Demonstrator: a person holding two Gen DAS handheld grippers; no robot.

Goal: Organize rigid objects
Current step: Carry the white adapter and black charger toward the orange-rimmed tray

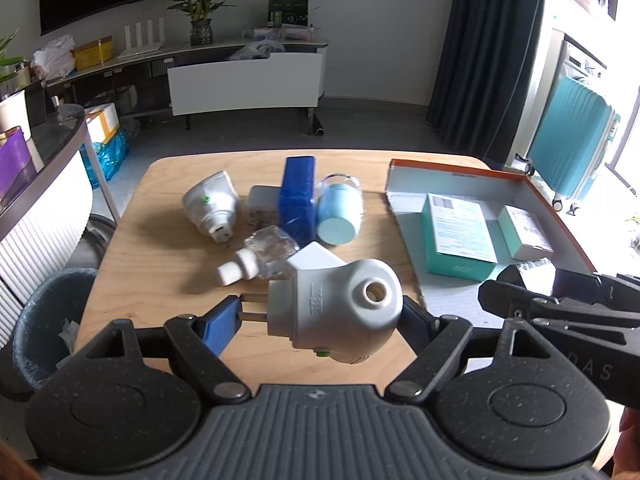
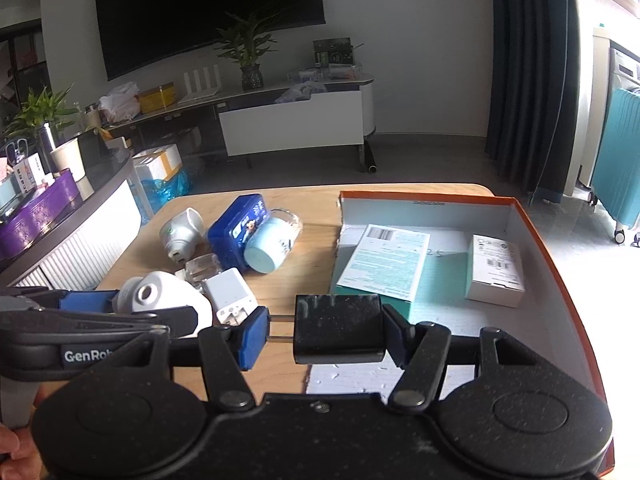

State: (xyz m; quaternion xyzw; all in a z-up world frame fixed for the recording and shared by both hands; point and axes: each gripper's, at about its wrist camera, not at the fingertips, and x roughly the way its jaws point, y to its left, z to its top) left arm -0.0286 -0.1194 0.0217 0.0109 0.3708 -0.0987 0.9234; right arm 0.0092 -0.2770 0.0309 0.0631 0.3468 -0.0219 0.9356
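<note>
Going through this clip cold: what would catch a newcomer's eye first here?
Each gripper holds a plug-in device near the camera: the left gripper clamps a white plug-in unit, the right gripper a black adapter. Behind them, a blue tin stands in a clutter on the wooden table, beside an orange-edged box holding two cartons.

The black arm of the left gripper (image 2: 100,322) reads "GenRob", cut off. Black arm of the right gripper (image 1: 560,304) shows "DAS". The grey inner floor of the orange-rimmed box (image 2: 444,248) bears a handwritten "25".

- box (image 2: 532,248) on the table (image 2: 312,200), right side; two cartons (image 2: 384,264) lie in it
- left of the box, a cluster: tin (image 1: 298,196), jar (image 1: 338,210) right of it, bottle (image 1: 260,254) in front
</note>
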